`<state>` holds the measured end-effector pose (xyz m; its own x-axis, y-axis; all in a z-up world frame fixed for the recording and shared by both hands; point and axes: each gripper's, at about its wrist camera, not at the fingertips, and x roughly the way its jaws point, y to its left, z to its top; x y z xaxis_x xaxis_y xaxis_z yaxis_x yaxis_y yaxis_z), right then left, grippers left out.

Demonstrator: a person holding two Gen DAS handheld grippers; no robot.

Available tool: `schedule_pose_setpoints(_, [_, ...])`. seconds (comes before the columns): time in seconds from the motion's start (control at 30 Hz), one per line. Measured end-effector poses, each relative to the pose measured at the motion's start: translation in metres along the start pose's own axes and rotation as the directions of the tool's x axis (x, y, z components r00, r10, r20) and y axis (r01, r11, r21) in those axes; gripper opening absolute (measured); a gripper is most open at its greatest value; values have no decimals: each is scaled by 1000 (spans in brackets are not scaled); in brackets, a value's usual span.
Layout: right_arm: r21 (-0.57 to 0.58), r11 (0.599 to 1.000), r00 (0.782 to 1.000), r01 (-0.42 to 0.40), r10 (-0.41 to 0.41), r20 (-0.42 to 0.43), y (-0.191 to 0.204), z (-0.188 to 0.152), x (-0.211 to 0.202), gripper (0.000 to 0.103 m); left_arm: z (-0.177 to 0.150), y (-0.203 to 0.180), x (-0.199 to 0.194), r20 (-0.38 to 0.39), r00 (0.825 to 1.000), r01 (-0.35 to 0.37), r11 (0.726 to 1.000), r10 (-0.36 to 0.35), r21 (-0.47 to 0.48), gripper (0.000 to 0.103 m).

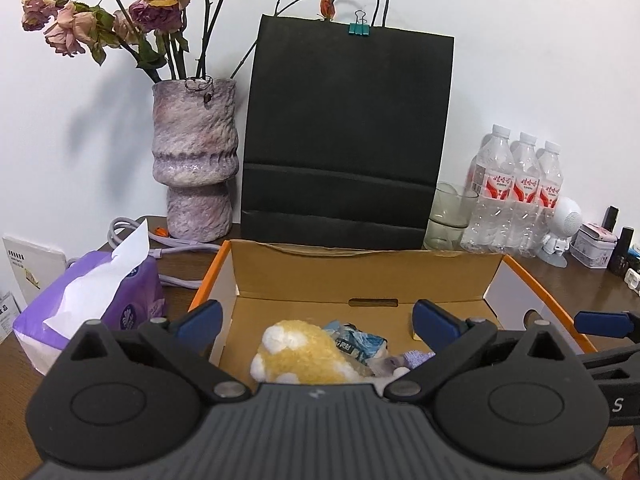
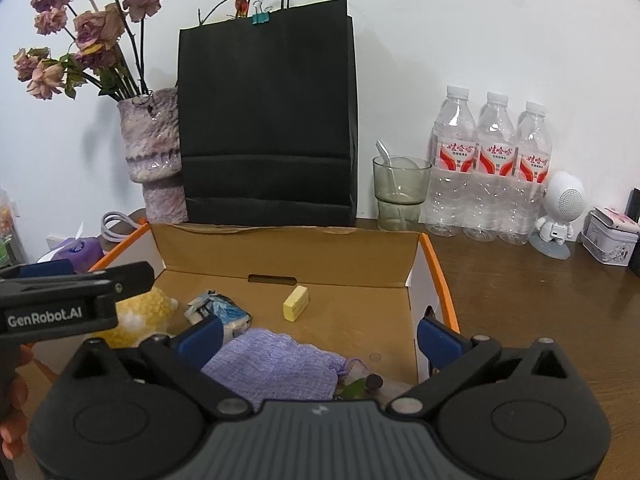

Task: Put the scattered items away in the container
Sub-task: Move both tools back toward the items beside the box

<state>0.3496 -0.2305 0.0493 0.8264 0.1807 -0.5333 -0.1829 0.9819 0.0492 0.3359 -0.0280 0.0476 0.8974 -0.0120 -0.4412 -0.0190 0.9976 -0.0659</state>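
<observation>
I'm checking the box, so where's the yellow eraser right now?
In the right wrist view, the eraser lies inside the box, on its floor near the back wall, right of the blue packet.

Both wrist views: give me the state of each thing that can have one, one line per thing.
Left gripper: open, empty, over the box.
Right gripper: open, empty.
Orange-edged cardboard box: open, holding items.
Yellow fuzzy plush toy: in box.
Lilac knitted cloth: in box.
Small yellow eraser block: in box.
Black paper bag: upright, clipped shut.
Green-tinted drinking glass: upright.
</observation>
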Motion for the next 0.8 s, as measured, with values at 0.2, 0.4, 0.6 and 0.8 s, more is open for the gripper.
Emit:
schedule_pose_setpoints(0.2, [-2, 1000, 1000, 2, -2, -1, 1, 0, 0, 103, -1, -2, 0, -6, 1000, 9, 1000, -9, 11, 103])
schedule_pose_setpoints(0.4, [4, 1000, 1000, 4, -4, -5, -1, -1, 0, 103, 1, -1, -3, 0, 1000, 11, 1000, -11, 7, 103])
schedule_pose_setpoints(0.6, [6, 1000, 1000, 12, -12, 9, -5, 1, -11, 103, 6, 3, -21, 21, 999, 32, 999, -32, -5, 103])
schedule_pose_setpoints(0.8, [21, 1000, 999, 13, -14, 30, -21, -3, -37, 103, 3, 11, -43, 17, 998, 64, 998, -64, -7, 103])
